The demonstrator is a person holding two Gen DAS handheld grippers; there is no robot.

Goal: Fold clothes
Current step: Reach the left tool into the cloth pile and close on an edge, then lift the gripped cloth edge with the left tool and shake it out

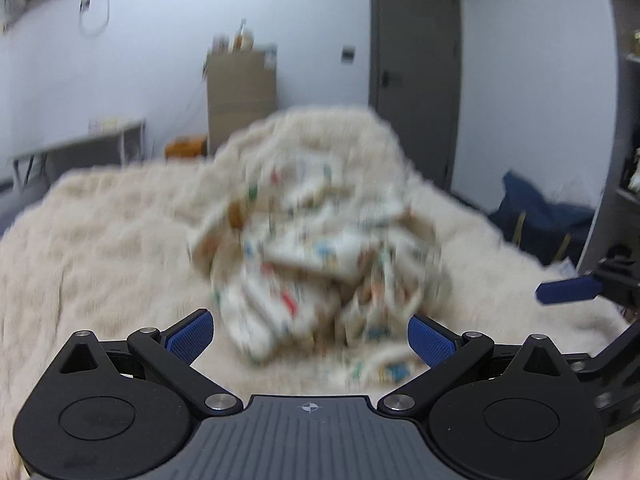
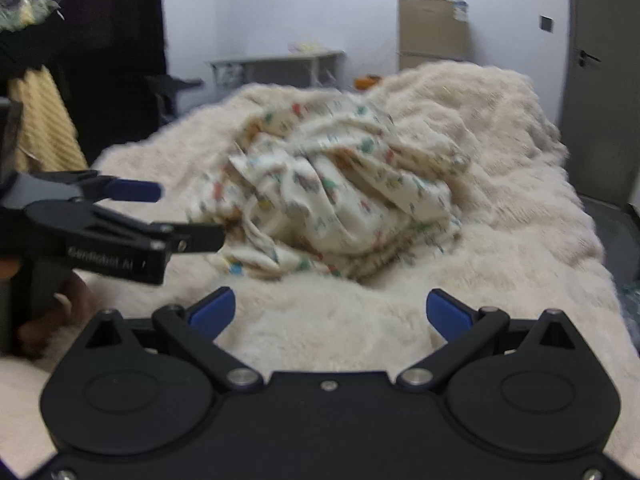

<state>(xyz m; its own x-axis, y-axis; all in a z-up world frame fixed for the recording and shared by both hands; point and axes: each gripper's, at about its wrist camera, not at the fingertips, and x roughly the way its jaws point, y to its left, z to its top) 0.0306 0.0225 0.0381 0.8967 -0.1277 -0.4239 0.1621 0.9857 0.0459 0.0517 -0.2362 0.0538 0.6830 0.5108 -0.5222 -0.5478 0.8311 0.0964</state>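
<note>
A crumpled cream garment with small coloured prints [image 1: 316, 252] [image 2: 336, 204] lies in a heap on a fluffy cream blanket [image 1: 100, 240] [image 2: 500, 240] that covers the bed. My left gripper [image 1: 310, 334] is open just short of the heap's near edge, nothing between its blue pads; from the right wrist view it [image 2: 188, 212] comes in from the left, its lower finger close against the garment's left edge. My right gripper [image 2: 330, 312] is open over the blanket, a little short of the garment. One of its blue fingertips [image 1: 568, 290] shows at the right of the left wrist view.
Beyond the bed stand a cardboard box [image 1: 240, 92] [image 2: 432, 32], a grey table [image 2: 280, 64] and a grey door [image 1: 416, 68] [image 2: 600, 80]. A dark blue bag [image 1: 536, 212] lies on the floor at the right. A yellow textured cloth [image 2: 44, 120] hangs at the left.
</note>
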